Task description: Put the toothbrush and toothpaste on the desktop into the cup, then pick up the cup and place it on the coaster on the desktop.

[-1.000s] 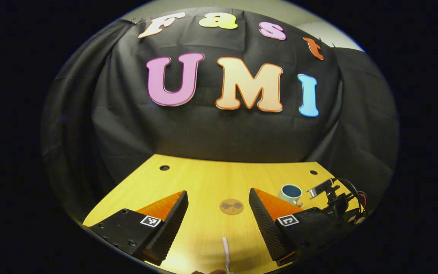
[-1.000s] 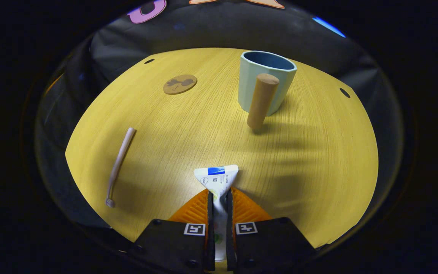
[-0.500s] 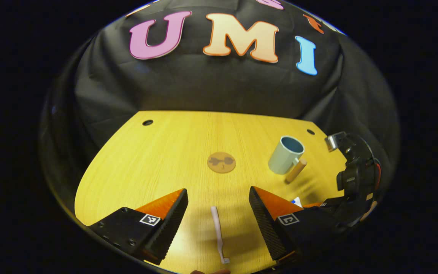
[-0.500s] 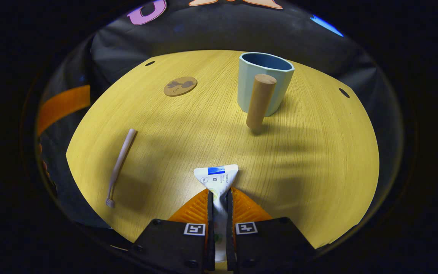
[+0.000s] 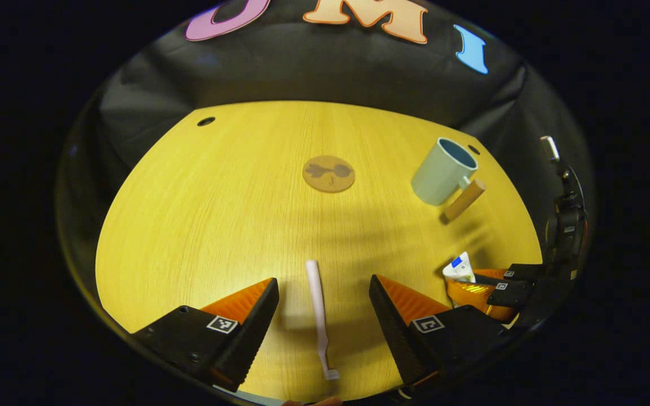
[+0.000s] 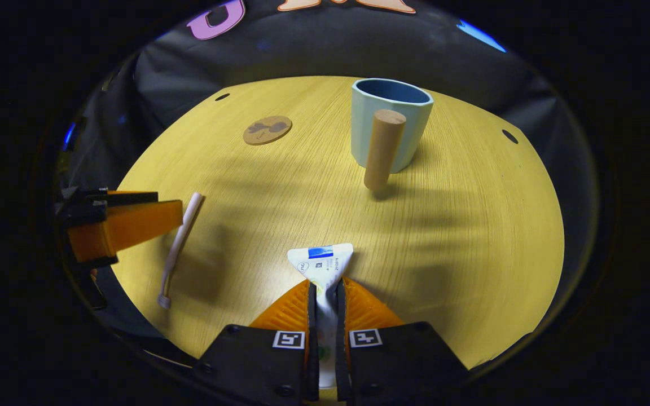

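A pale pink toothbrush (image 5: 319, 316) lies flat on the wooden desktop (image 5: 218, 208), brush head toward the near edge, between the wide-apart fingers of my open left gripper (image 5: 324, 299). In the right gripper view the same toothbrush (image 6: 179, 245) lies at the left, with the left gripper's orange finger (image 6: 124, 225) right beside it. My right gripper (image 6: 325, 296) is shut on the white toothpaste tube (image 6: 322, 265), whose flat crimped end sticks out ahead. The light blue cup (image 6: 390, 121) with a wooden peg handle (image 6: 382, 149) stands upright beyond it. The round brown coaster (image 5: 328, 173) lies mid-desk.
Small dark holes (image 5: 206, 121) mark the desk's far corners. Black cloth hangs right behind the far edge. Bare wood stretches between the coaster (image 6: 267, 129), the cup (image 5: 442, 171) and the toothbrush. In the left gripper view the right gripper (image 5: 480, 285) holds the tube at the far right.
My left gripper has tipped down and come in over the toothbrush, which now lies between its fingers. It has entered the right gripper view at the left. The right gripper has held still.
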Available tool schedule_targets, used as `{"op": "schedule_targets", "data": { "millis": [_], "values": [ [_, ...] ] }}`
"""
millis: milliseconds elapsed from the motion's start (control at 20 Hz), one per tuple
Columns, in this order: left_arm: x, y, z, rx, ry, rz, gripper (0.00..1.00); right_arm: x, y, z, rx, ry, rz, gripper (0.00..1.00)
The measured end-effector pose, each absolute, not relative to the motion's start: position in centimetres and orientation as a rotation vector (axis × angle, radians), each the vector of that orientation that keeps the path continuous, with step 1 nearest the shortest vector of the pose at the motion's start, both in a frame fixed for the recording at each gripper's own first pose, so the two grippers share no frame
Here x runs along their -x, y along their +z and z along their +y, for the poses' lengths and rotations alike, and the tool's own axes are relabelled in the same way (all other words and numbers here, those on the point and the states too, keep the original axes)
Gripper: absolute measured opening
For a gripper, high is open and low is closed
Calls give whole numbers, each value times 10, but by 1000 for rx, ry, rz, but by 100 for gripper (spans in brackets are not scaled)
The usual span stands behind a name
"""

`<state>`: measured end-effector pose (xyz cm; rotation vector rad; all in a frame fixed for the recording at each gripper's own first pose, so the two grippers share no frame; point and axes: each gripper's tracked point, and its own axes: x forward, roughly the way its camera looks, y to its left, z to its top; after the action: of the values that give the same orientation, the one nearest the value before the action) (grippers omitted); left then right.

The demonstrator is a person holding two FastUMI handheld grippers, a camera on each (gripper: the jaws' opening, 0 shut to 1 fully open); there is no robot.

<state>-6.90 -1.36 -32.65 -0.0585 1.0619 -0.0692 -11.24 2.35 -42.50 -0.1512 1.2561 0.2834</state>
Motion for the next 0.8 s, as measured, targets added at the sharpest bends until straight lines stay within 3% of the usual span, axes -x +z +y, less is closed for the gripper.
{"op": "schedule_targets", "data": {
  "millis": [450,500,750,800],
  "values": [
    [87,-356,0,-24,-26,1224,97,112,-424,26,128,287,1256,14],
    [90,-359,1,-34,-20,1248,93,112,-424,26,127,288,1256,14],
    [91,-360,1,-34,-10,1306,93,112,-424,26,123,292,1257,14],
    [90,-359,0,-34,-9,1317,87,112,-423,26,121,293,1258,14]
  ]
}}
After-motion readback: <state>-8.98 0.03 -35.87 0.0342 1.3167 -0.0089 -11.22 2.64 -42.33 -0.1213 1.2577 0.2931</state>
